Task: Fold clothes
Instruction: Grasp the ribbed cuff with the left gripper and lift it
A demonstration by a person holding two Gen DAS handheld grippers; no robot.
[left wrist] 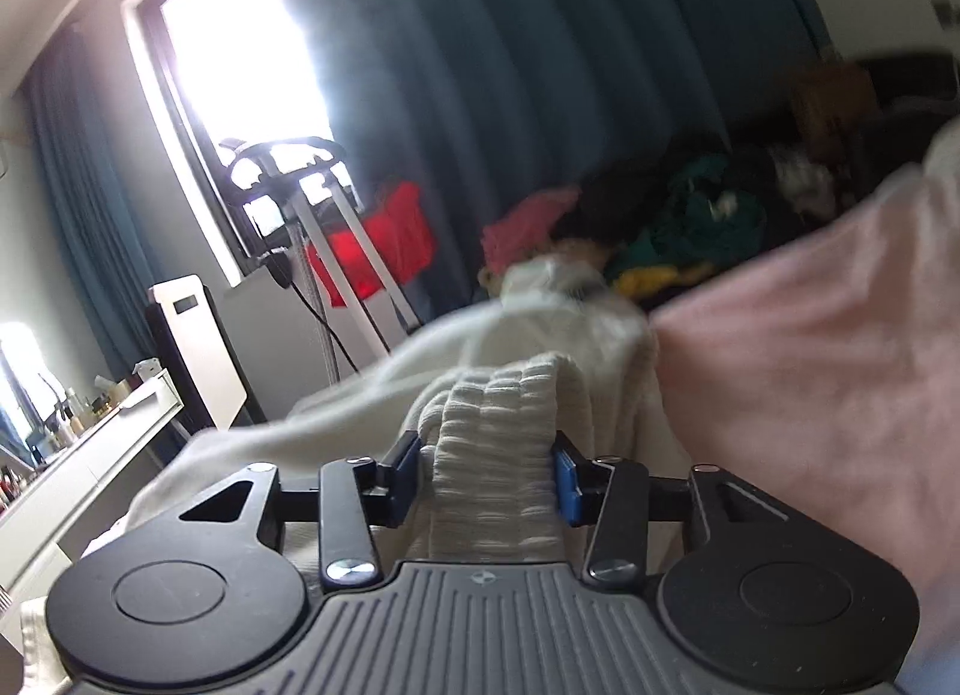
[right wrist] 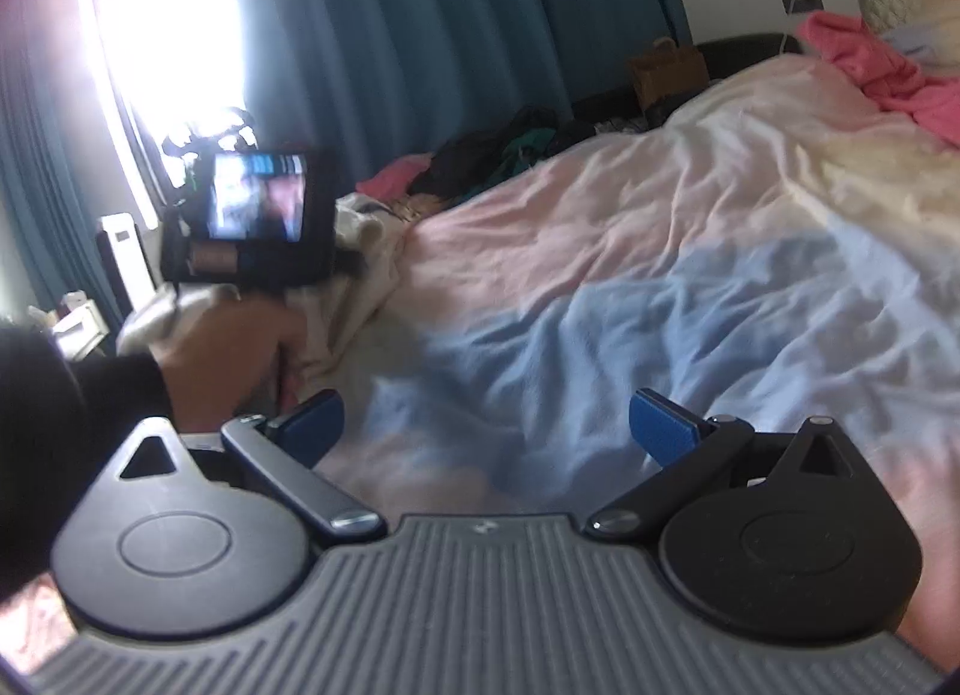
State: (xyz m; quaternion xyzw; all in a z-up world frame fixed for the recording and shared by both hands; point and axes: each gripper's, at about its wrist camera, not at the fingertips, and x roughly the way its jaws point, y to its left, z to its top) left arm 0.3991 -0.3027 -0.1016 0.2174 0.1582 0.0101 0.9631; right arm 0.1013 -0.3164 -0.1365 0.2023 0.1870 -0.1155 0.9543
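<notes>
Teal curtains [left wrist: 510,65], bright window [left wrist: 240,53], pink-blue bedspread [right wrist: 660,275], brown bag [right wrist: 666,68].

Each camera rides just behind its fingers, looking forward and slightly down. The left one sits close over the bed's [left wrist: 810,383] edge; the right one looks across it. Both share the blue curtain [left wrist: 540,65] and bright window [right wrist: 162,17].

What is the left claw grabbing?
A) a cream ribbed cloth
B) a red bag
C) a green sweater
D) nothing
A: in the left wrist view the left claw has its blue pads pressed against a bunched cream ribbed cloth on both sides.
</notes>
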